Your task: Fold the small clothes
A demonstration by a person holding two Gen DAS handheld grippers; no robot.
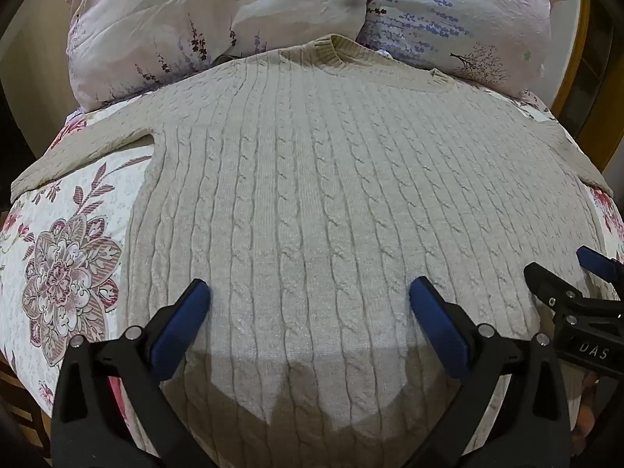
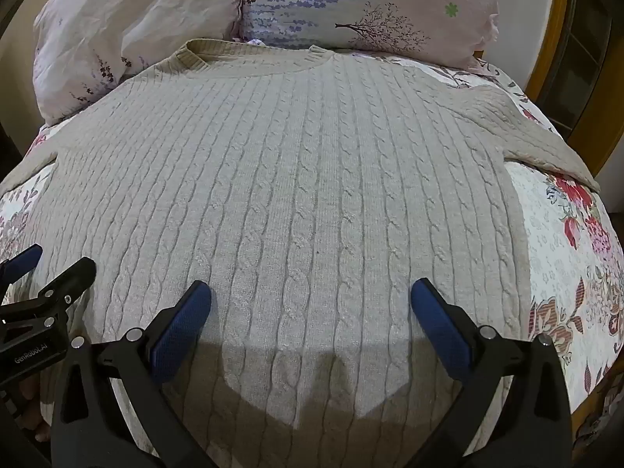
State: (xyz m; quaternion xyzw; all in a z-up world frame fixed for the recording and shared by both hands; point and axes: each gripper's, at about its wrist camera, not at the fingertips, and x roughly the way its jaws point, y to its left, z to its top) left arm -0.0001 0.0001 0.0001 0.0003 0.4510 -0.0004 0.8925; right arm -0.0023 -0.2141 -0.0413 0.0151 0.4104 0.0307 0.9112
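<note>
left hand-held gripper (image 1: 310,292) and right hand-held gripper (image 2: 311,292) spread wide.

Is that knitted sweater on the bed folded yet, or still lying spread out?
Spread out. The sweater lies flat on the bed, collar toward the pillows, both sleeves stretched sideways, with no fold in it.

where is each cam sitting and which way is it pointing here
Left wrist: sits on the left tool, above the sweater's lower half, facing its collar and the pillows; own open fingers show, plus the right tool at the right edge.
Right wrist: sits on the right tool, facing the same way; own open fingers show, the left tool at the left edge.
Shared: sweater, pillows, floral bedcover, each other's tool.
</note>
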